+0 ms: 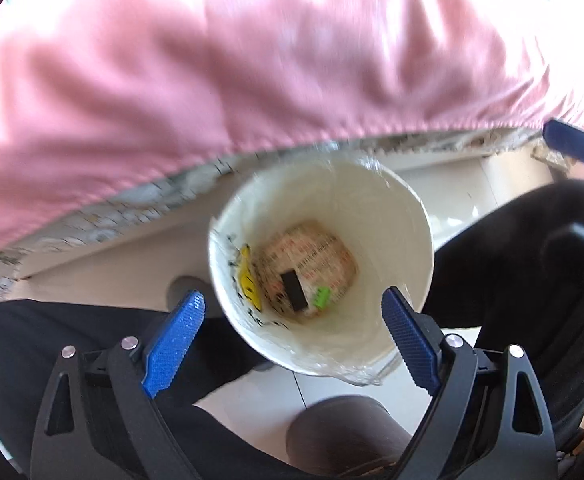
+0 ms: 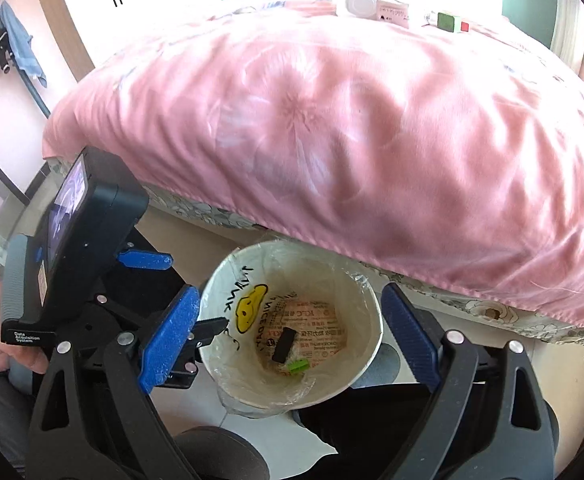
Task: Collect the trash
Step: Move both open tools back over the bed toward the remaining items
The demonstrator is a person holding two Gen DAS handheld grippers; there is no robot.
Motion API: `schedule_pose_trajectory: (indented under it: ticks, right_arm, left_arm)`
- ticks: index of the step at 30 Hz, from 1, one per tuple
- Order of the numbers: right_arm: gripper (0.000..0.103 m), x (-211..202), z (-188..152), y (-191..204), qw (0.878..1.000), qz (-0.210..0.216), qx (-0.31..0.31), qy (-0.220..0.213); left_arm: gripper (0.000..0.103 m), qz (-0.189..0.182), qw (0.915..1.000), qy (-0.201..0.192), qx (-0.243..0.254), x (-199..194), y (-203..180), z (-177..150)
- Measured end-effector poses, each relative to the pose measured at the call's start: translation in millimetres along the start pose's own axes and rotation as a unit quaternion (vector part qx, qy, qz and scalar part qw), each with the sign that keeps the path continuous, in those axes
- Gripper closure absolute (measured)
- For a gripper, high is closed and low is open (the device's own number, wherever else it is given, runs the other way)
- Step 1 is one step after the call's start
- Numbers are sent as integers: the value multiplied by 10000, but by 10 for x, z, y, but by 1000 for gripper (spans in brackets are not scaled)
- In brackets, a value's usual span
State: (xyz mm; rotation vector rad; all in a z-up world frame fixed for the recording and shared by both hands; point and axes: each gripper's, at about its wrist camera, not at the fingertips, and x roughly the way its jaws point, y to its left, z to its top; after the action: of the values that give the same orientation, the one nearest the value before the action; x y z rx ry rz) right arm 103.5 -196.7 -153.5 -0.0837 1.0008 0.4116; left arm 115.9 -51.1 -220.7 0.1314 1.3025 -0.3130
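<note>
Both the left gripper [image 1: 292, 322] and right gripper [image 2: 290, 332] hang empty, jaws spread, over the white plastic-lined bin [image 2: 366, 316] at lower centre, which already holds a black block [image 2: 284, 345] and green piece [image 2: 298, 365], while small boxes [image 2: 392, 10] at the top of the right view, on the pink bed quilt [image 2: 332, 120], likely remain.

We are looking down between our left gripper [image 1: 292, 322], its blue fingers [image 1: 174, 344] spread wide, into a lined white bin [image 1: 392, 216] holding a black piece [image 1: 294, 290], a green piece [image 1: 322, 297] and printed paper [image 1: 312, 252]; a pink bedspread [image 1: 232, 60] is hanging above.
</note>
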Motion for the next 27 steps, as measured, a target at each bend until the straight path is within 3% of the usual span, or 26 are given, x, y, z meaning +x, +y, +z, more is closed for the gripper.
schedule_pose_trajectory:
  ticks: [5, 10, 19, 27]
  right_arm:
    - [13, -324, 108, -77, 9982, 263, 381, -383]
    - [13, -625, 192, -235, 9913, 468, 826, -910]
    - [13, -982, 378, -358, 9856, -121, 789, -1493]
    - [13, -1198, 607, -357, 9700, -1042, 107, -2196]
  left_arm:
    - [11, 286, 9975, -637, -123, -450, 75, 110]
    - [11, 584, 9893, -1301, -324, -851, 175, 281]
    - [8, 981, 9657, -2364, -443, -1443, 374, 595]
    - [8, 954, 9567, -2688, -579, -1706, 511, 859]
